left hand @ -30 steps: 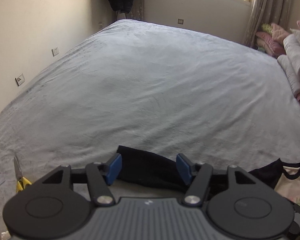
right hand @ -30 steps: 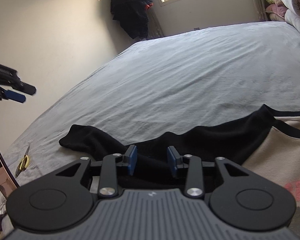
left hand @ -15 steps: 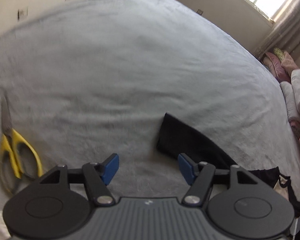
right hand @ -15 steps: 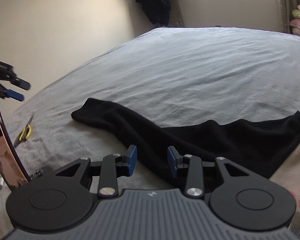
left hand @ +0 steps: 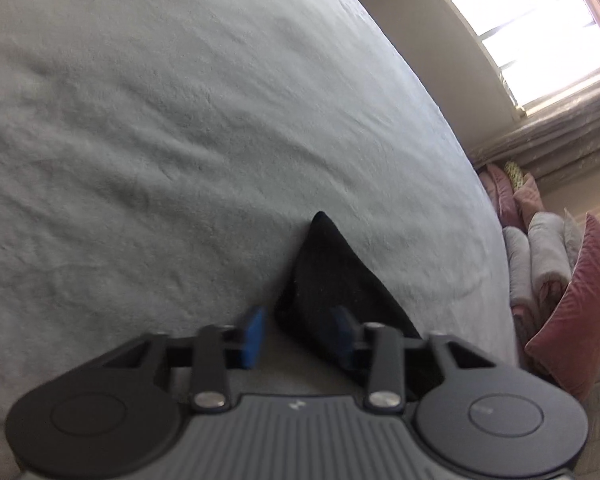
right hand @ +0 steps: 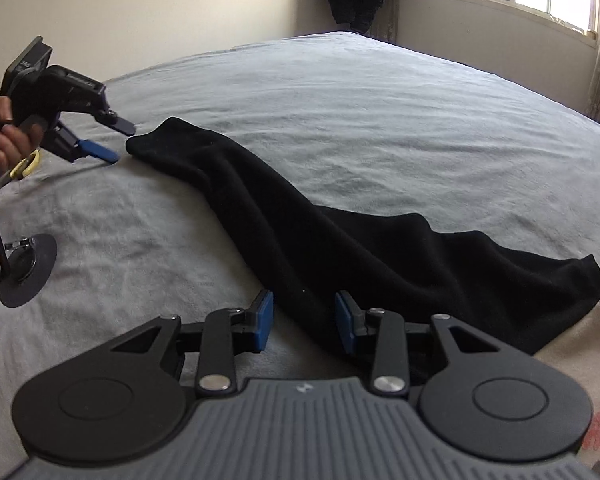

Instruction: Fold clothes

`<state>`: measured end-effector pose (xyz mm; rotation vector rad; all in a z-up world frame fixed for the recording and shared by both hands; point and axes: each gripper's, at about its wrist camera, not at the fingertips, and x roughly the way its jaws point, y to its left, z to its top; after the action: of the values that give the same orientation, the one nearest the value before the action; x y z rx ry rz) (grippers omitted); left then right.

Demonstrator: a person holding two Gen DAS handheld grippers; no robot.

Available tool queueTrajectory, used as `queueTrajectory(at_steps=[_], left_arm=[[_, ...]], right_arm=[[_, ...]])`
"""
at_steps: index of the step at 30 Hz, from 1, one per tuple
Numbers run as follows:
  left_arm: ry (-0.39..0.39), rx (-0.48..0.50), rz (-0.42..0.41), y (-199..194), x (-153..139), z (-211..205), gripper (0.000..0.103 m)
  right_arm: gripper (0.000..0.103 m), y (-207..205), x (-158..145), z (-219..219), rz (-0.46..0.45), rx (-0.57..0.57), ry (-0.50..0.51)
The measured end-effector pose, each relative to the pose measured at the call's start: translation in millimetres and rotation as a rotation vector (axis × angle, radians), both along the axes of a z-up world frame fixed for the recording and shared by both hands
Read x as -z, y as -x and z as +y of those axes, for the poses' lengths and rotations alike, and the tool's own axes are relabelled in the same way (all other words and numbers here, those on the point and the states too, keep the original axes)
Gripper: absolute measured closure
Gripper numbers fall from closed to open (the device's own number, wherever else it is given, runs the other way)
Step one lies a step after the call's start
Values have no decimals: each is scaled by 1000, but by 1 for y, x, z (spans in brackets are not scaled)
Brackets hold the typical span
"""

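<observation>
Fold is judged barely started: the garment is lying spread out, no crease laid, nothing being held by either gripper.

Right gripper (right hand: 303,326): jaws are being held apart, blue pads clear of cloth, empty. Directly ahead of it and slightly below, the black sleeve (right hand: 300,232) is lying flat on the grey bedspread (right hand: 380,100), running from the shoulder area at the pads' right out to the cuff far ahead-left. To the right of this gripper, the cream shirt body (right hand: 572,364) is being seen only partly; the hem is out of frame, so its lay cannot be told.

Left gripper (right hand: 116,144): jaws are being held apart, empty, tips sitting just beside the sleeve cuff (left hand: 320,264), apparently not touching. In its own wrist view the cuff is lying ahead, between the pads and toward the right one.

Judged remaining: cuff to be pinched, sleeve to be carried across the body, other side and the bottom fold.

Room: open bedspread is being seen ahead of both grippers, well clear out to the far wall. Yellow scissors (right hand: 22,168) are lying just behind the left gripper; a black disc mount (right hand: 28,272) is sitting near the bed edge, left of the right gripper. Stacked pillows (left hand: 548,264) are well apart at far right.
</observation>
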<state>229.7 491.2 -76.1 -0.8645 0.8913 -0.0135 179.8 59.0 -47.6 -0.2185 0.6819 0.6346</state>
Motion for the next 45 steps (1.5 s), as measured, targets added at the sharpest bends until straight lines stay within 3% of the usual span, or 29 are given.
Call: queueTrajectory(at_steps=[2,4,6,10,14,18,19,20,22,24,27,28,29,30,31,35,38,44,45], left_arm=[[-15,-24,20,-1,2,-5,97],[-49,-36,6,1,-10,-9,97],[-53,-43,-22,6,-25,-6,97],[-56,-10,-41,16,-56,8,97],[-198,191,75,16,-58,0,96],[-273,323,176,18,-36,-12,88],[-263,310,161,19,-36,-10,80],[-256,286,142,20,-35,-7,63],[-245,193,86,20,-38,4,41],[-238,106,38,20,-39,13,40],[-269,47,32,12,-31,8,44],[-289,35,18,12,-30,2,55],[-310,23,4,12,-28,-4,76],[-321,19,-6,11,-26,-10,83],[-314,28,-6,10,-22,-15,97],[-409,32,-16,9,-24,-32,100],[-433,34,-21,10,-26,-33,100],[-444,15,-37,13,-26,-35,101],[-433,3,-47,14,-25,-35,101]], right_arm=[[67,-2,1,2,-9,-2,7],[96,-4,1,6,-26,-4,30],[95,-6,-4,4,-21,-2,20],[96,-11,-23,-18,35,-2,-100],[95,-14,-26,-23,115,-63,-121],[86,-7,-4,-7,155,-119,0],[84,-5,-4,-6,145,-119,3],[81,-5,-6,-6,152,-113,-6],[53,-7,-12,-10,172,-108,-50],[53,-7,-20,-16,167,-105,-86],[53,-6,-31,-29,122,-65,-81],[53,-5,-35,-35,103,-43,-73],[53,-5,-37,-40,76,-18,-65],[53,-8,-39,-45,48,8,-57],[53,-13,-40,-49,25,37,-47],[53,-52,-37,-60,-5,126,-17],[53,-84,-28,-58,5,140,25],[56,-98,3,-26,65,24,81],[66,-95,5,-22,47,8,89]])
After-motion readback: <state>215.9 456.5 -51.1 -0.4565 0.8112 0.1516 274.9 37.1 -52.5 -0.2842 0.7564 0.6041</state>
